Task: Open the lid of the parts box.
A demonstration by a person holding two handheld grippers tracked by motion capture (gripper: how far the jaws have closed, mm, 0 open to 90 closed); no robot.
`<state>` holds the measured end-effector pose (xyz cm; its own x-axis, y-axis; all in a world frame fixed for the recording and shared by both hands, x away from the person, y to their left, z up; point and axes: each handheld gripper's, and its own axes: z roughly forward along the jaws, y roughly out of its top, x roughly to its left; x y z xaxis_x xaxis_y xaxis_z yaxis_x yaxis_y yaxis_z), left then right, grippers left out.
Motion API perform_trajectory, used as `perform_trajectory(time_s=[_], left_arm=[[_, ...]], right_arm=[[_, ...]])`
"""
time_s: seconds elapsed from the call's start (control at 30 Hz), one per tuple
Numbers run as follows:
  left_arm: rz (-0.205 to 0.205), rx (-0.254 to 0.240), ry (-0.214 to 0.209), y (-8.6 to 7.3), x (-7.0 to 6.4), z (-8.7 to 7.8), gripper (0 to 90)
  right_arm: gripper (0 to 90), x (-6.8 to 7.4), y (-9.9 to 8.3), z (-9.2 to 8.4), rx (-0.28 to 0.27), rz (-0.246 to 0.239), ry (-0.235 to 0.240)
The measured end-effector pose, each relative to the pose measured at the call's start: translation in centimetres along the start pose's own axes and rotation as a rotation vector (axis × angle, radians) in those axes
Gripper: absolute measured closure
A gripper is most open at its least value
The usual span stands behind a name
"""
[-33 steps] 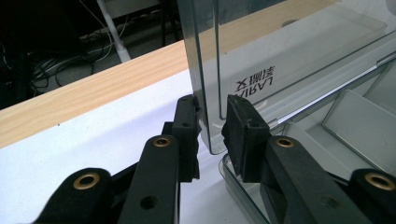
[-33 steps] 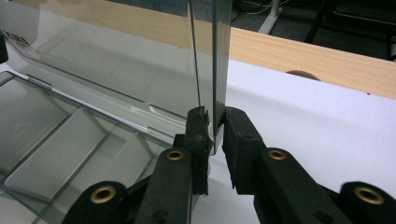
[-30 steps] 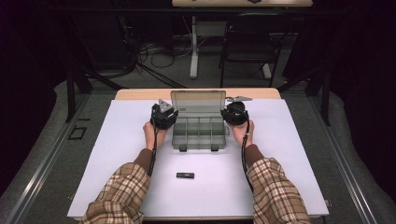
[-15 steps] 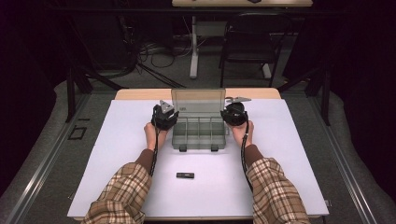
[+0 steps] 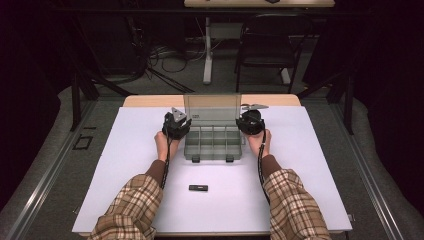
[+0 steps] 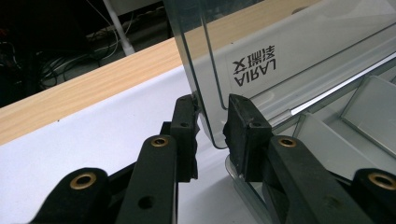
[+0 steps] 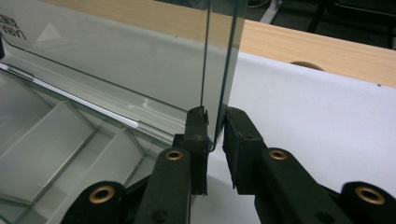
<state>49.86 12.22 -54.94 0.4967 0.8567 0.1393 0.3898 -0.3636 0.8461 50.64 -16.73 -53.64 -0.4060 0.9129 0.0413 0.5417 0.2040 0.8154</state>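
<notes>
Clear plastic lid (image 5: 212,107), smooth, upright, edges between black tongs.

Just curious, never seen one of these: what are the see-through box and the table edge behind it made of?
The box, lid up, looks like clear smooth plastic: you see through it, with molded dividers. The table edge looks like light wood or laminate, showing grain.

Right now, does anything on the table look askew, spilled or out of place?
Nothing spilled or damaged. The clear organizer box sits square, its lid upright between the left gripper and right gripper. The one stray item is a small black object lying alone on the white mat.
</notes>
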Motion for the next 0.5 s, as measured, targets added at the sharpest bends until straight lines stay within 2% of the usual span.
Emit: perform_trajectory(time_s=[0.1, 0.17, 0.23, 0.3, 0.37, 0.4, 0.47, 0.5], left_arm=[[-0.018, 0.0, -0.002, -0.1, 0.1, -0.1, 72.1], [-0.014, 0.002, 0.0, 0.0, 0.1, -0.1, 71.4], [-0.002, 0.006, 0.007, 0.0, 0.1, -0.1, 69.6], [-0.007, 0.008, 0.009, 0.0, 0.2, -0.3, 67.1], [-0.011, 0.006, 0.006, 0.1, 0.4, -0.4, 56.6], [-0.008, 0.013, -0.001, 0.2, 0.5, -0.6, 49.7], [-0.027, 0.014, -0.013, 0.3, 0.6, -1.0, 38.6], [-0.033, 0.013, -0.021, 0.2, 0.7, -1.3, 35.7]], right_arm=[[79.0, 0.0, -0.1, 0.2, -0.005, 0.003, 0.0], [78.7, -0.1, -0.1, 0.2, -0.007, 0.01, 0.001], [77.2, 0.0, 0.0, 0.2, 0.0, -0.006, -0.006], [75.5, 0.1, 0.0, 0.3, 0.0, -0.009, -0.016], [70.5, 0.0, 0.0, 0.1, -0.002, -0.004, -0.013], [65.9, 0.0, 0.1, 0.1, -0.002, -0.013, -0.015], [55.4, -0.1, 0.1, -0.3, -0.004, -0.015, -0.011], [51.8, -0.1, 0.0, -0.4, -0.004, -0.011, -0.001]])
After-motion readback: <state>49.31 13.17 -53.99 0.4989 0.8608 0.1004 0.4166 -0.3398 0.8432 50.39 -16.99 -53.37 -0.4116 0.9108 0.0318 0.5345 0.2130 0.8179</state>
